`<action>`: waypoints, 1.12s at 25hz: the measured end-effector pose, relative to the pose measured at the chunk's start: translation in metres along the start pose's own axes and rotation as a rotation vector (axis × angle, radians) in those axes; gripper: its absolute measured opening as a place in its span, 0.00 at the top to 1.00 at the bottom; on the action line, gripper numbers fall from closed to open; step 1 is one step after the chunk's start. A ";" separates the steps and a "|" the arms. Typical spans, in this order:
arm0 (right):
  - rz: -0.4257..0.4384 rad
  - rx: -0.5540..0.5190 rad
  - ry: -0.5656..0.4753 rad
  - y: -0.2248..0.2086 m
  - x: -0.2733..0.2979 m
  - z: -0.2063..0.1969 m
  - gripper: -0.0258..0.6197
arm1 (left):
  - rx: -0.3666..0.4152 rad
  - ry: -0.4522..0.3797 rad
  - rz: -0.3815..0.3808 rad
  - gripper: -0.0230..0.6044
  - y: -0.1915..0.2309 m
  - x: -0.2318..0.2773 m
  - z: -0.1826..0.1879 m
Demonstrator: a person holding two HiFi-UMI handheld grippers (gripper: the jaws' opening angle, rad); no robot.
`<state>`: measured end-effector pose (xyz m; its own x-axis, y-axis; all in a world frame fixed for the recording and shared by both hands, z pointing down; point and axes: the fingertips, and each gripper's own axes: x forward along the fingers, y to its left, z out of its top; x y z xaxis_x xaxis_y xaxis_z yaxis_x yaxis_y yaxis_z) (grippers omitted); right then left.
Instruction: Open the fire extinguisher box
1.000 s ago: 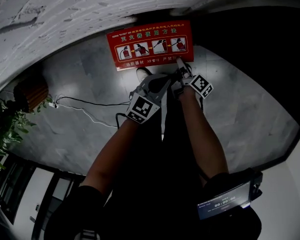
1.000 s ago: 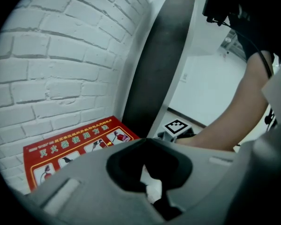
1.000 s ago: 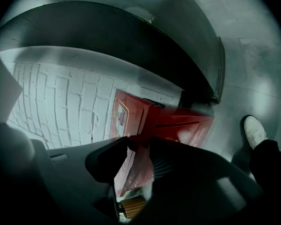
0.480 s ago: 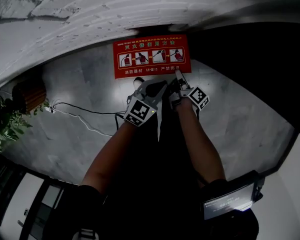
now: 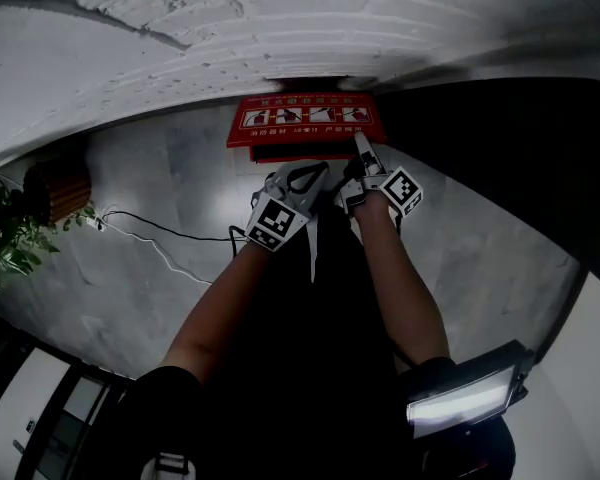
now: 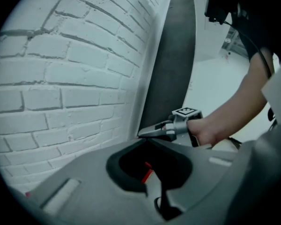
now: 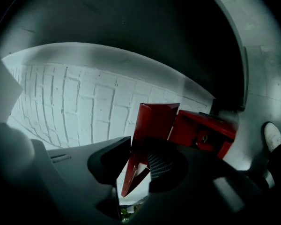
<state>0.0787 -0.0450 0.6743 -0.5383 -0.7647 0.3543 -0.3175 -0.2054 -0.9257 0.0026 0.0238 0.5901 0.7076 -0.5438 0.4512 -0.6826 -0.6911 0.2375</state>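
Box lid aslant, free edge up

A white brick wall stood at the rear; cables lay on the grey stone floor; a leafy plant and a brown container stood at left.

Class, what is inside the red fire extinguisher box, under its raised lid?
Under the lid, the box shows only a dark gap; contents are hidden by lid and shadow.

One red fire extinguisher box, two claws, the left claw and the right claw, one plant, one lit screen, seemingly two floor cables.
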 end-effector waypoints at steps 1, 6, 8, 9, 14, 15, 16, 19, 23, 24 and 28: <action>0.006 -0.008 -0.001 0.006 0.005 0.004 0.79 | -0.001 -0.004 0.004 0.96 0.002 -0.002 0.004; 0.052 -0.047 -0.012 0.038 0.033 0.029 0.80 | 0.002 -0.016 0.024 0.96 0.016 -0.009 0.018; 0.069 -0.057 -0.011 0.048 0.045 0.035 0.76 | 0.005 -0.017 0.032 0.96 0.023 -0.011 0.022; 0.072 -0.061 -0.008 0.052 0.050 0.037 0.72 | 0.003 -0.019 0.036 0.96 0.026 -0.011 0.023; 0.046 -0.096 0.014 0.056 0.066 0.039 0.45 | -0.010 -0.030 0.053 0.96 0.037 -0.010 0.030; 0.039 -0.102 0.016 0.054 0.067 0.039 0.43 | -0.011 -0.031 0.053 0.96 0.038 -0.009 0.030; 0.033 -0.106 0.016 0.051 0.068 0.039 0.41 | -0.013 -0.033 0.053 0.96 0.039 -0.008 0.030; 0.025 -0.119 0.011 0.049 0.070 0.040 0.35 | -0.016 -0.040 0.055 0.96 0.041 -0.006 0.031; 0.045 -0.133 0.007 0.057 0.078 0.044 0.30 | -0.020 -0.042 0.057 0.96 0.045 -0.006 0.034; 0.050 -0.134 0.006 0.059 0.080 0.045 0.30 | -0.021 -0.041 0.057 0.96 0.045 -0.006 0.034; 0.067 -0.124 0.003 0.065 0.088 0.046 0.30 | -0.025 -0.037 0.060 0.96 0.049 -0.007 0.031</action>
<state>0.0467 -0.1539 0.6393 -0.5638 -0.7725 0.2923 -0.3741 -0.0766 -0.9242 -0.0305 -0.0210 0.5717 0.6715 -0.6014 0.4330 -0.7279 -0.6449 0.2331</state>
